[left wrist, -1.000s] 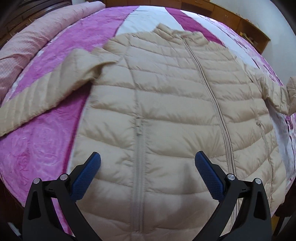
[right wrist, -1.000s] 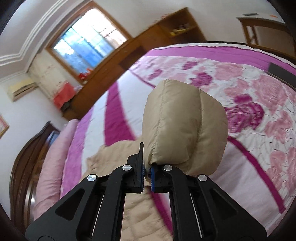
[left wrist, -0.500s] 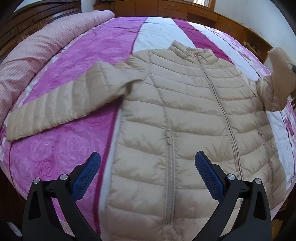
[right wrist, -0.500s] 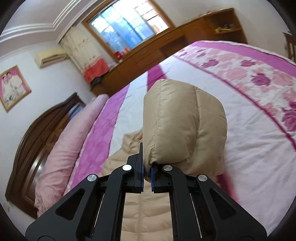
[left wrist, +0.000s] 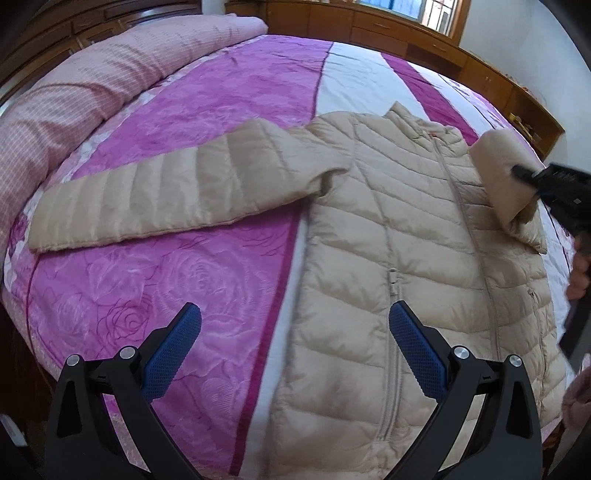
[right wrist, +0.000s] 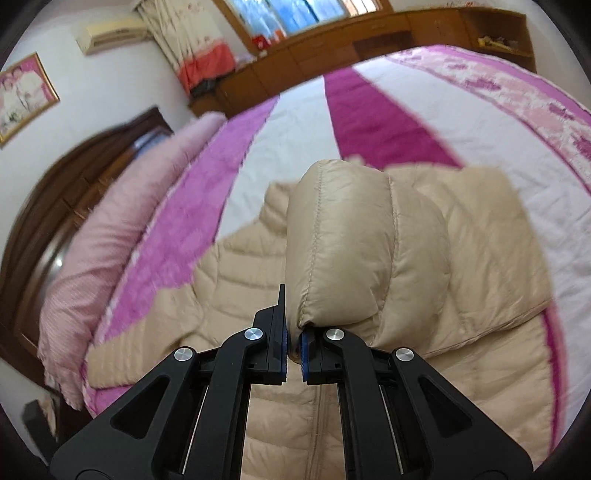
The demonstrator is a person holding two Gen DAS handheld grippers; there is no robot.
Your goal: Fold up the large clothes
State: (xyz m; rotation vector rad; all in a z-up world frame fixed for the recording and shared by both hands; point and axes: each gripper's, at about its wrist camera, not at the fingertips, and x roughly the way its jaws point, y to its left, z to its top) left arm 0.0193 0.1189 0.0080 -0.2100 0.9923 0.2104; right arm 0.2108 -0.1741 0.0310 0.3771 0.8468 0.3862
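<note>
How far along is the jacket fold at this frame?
Done: the beige puffer jacket lies flat, zipped, front up on the bed. In hand: the right gripper is shut on the cuff of one sleeve, carrying it over the jacket's chest. Left: the other sleeve lies stretched out, the body is unfolded, and the left gripper is open and empty.

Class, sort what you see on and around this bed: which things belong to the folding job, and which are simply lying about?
Belongs to the job:
- beige puffer jacket
- its held sleeve, pinched by the right gripper
- its other sleeve, spread flat on the bedspread
- left gripper, open, empty

Just lying about:
- pink rolled quilt
- purple bedspread
- framed picture
- wooden cabinets
</note>
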